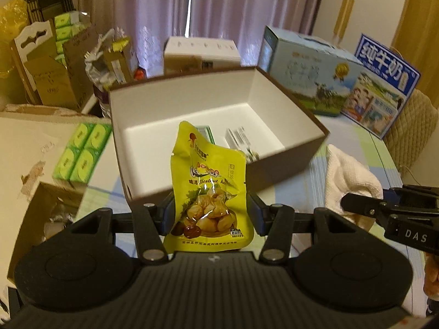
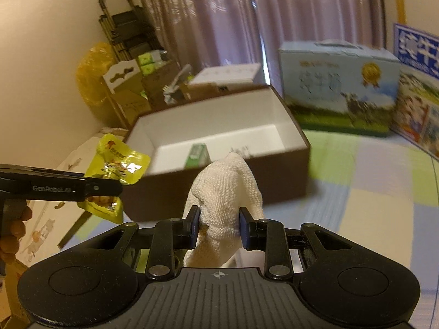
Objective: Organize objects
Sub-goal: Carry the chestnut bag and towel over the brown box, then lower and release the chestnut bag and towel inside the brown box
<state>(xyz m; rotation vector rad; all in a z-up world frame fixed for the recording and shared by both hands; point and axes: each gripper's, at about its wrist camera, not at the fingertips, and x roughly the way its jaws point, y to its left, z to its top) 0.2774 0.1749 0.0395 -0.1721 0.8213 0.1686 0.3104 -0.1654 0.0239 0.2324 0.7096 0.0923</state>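
A yellow plastic snack pouch printed with chestnuts (image 1: 210,189) is clamped between the blue-padded fingers of the left gripper (image 1: 210,215); the jaws are closed to the pouch's width, and the pouch stands upright between them. The pouch is held above the table, just in front of the near wall of a brown cardboard box with a white interior (image 1: 288,164), its top edge overlapping the box opening in the left wrist view.

A white knitted cloth (image 2: 226,192) is pinched in the right gripper (image 2: 219,226), the jaws drawn in narrow on the bunched fabric. The cloth rises between the fingers and also hangs below them. It is held just in front of the box's near wall.

Inside the box, on its floor, a green-and-white carton (image 2: 198,155) and a white printed packet (image 1: 241,144) are seen; the latter is blurred and cannot be identified further.

The box rests on a pastel checked tablecloth (image 2: 370,181). A pale blue milk carton case with a handle (image 2: 340,87) stands behind the box on the right. A pack of green tissue packets (image 1: 82,153) lies to the left of the box.
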